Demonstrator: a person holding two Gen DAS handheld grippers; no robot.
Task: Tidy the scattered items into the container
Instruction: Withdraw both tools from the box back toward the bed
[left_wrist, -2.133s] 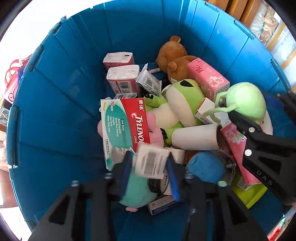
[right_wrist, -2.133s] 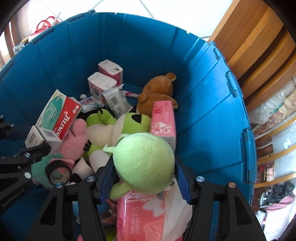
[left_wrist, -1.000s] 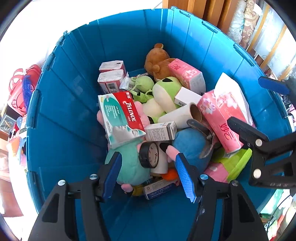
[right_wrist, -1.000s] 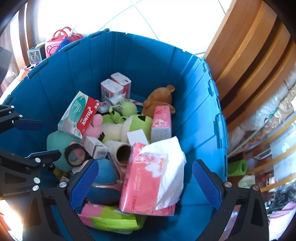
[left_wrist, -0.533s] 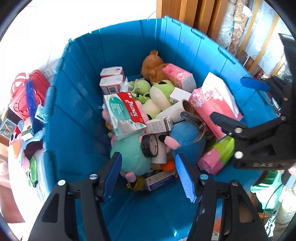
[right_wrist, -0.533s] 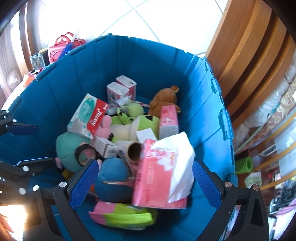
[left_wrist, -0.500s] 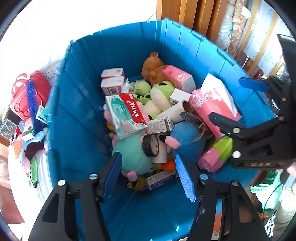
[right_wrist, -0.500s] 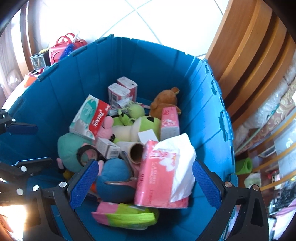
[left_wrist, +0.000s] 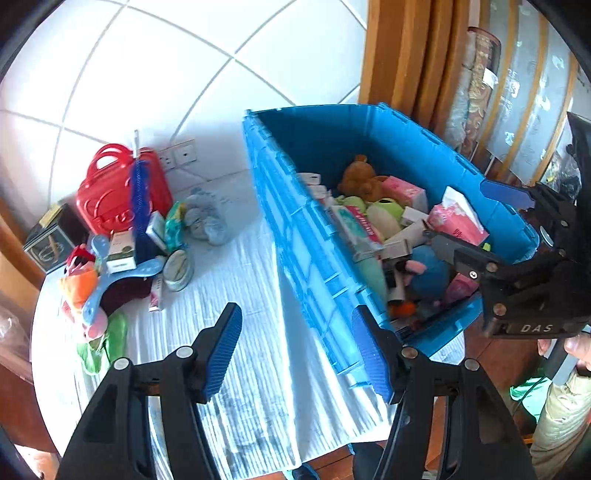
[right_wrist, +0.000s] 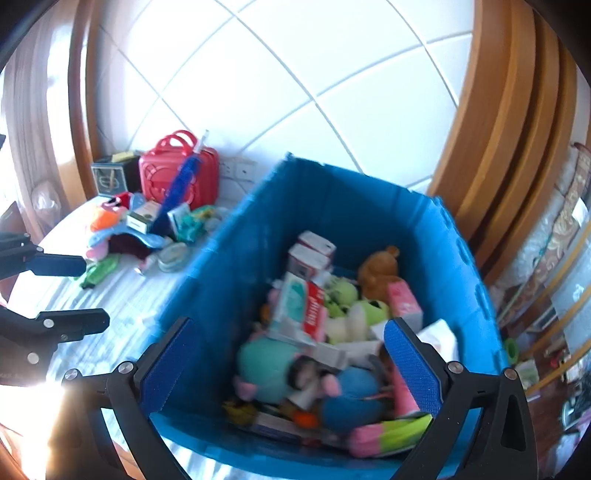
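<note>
The blue bin (left_wrist: 295, 221) (right_wrist: 229, 280) stands on the white cloth, filled with plush toys, tissue packs and boxes. My left gripper (left_wrist: 295, 321) hovers over the cloth beside the bin's left wall, its jaws opening with nothing between them. My right gripper (right_wrist: 290, 332) hangs open and empty above the bin's near end; it also shows at the right of the left wrist view, right gripper (left_wrist: 476, 221). A scattered pile (left_wrist: 122, 251) (right_wrist: 147, 229) of small toys, boxes and a round tin lies at the table's far left.
A red toy case (left_wrist: 118, 188) (right_wrist: 177, 173) with a blue brush leaning on it stands behind the pile by the tiled wall. A grey cloth lump (left_wrist: 207, 221) lies near the bin. Wooden frames rise on the right. The cloth-covered table (left_wrist: 240, 369) ends close below.
Both grippers let go of their items in the bin, then drew back up out of it. The left one swung left over the cloth, and the pile came into view.
</note>
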